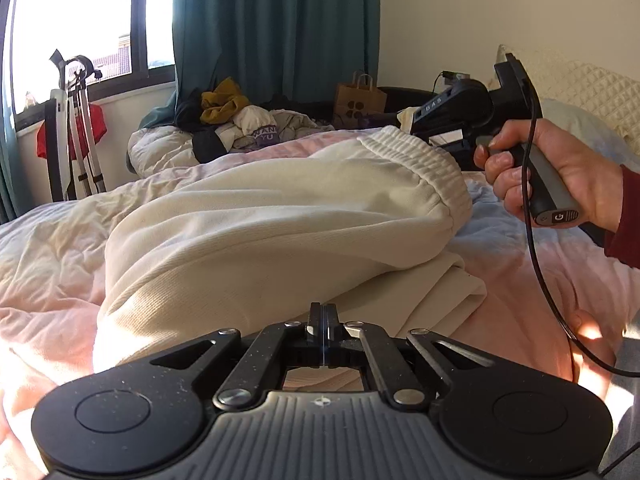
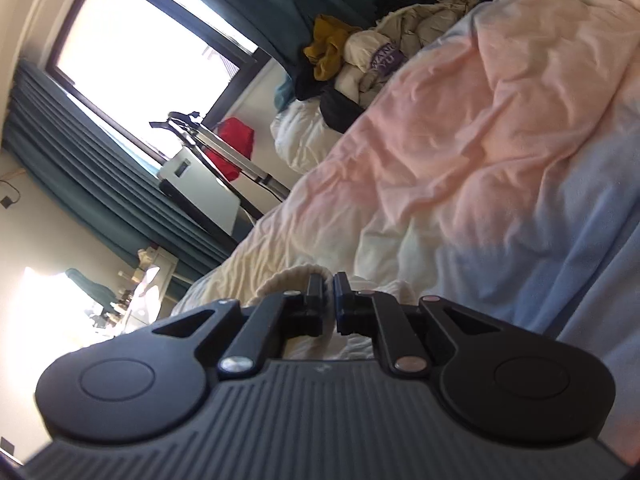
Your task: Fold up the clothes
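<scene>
A cream sweatshirt [image 1: 280, 208] lies bunched on the pink and blue bedcover [image 1: 48, 248], its ribbed hem [image 1: 436, 168] towards the far right. In the left wrist view my left gripper [image 1: 323, 310] is shut at the garment's near edge, with cream cloth on both sides of the fingertips. A hand [image 1: 560, 176] holds my right gripper [image 1: 408, 118] at the far end of the hem. In the right wrist view the right gripper [image 2: 328, 292] is shut on a ribbed cream edge [image 2: 288, 278], and the cloth shows in the narrow gap between the pads.
A pile of mixed clothes [image 1: 240, 120] sits at the far end of the bed, with a paper bag [image 1: 360, 100] behind it. A stand with a red cloth [image 1: 76, 128] is by the window. A quilted pillow [image 1: 584, 92] lies at right. A black cable [image 1: 536, 264] hangs from the right gripper.
</scene>
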`<state>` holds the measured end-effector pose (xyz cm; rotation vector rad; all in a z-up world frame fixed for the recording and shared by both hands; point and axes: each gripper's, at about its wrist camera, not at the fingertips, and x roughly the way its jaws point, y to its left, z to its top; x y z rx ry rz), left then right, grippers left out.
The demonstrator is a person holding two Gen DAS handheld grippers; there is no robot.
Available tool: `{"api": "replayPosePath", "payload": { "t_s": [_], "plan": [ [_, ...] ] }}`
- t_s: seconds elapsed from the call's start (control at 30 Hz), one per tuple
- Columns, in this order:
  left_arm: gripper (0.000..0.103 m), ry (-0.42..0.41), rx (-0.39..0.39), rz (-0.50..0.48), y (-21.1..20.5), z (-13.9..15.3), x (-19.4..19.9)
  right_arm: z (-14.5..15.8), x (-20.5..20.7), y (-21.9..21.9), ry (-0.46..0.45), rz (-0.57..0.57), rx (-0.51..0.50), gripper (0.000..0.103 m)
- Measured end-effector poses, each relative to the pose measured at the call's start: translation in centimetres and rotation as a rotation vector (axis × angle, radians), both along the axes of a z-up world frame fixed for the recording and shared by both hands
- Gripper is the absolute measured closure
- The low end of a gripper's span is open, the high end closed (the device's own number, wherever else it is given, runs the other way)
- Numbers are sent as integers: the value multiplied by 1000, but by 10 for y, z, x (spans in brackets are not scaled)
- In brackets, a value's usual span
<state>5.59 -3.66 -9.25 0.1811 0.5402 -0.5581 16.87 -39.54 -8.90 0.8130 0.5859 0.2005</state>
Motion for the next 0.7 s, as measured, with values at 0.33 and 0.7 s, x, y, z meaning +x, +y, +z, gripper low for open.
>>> {"api": "replayPosePath", "payload": {
  "t_s": [0.33, 0.7],
  "plan": [
    [77, -4, -61, 76, 21, 7, 5, -23, 22, -5, 45, 49, -33, 92],
    [63, -59, 108, 8, -12, -10, 7, 36, -81, -9, -64, 66, -82, 58]
  ]
}}
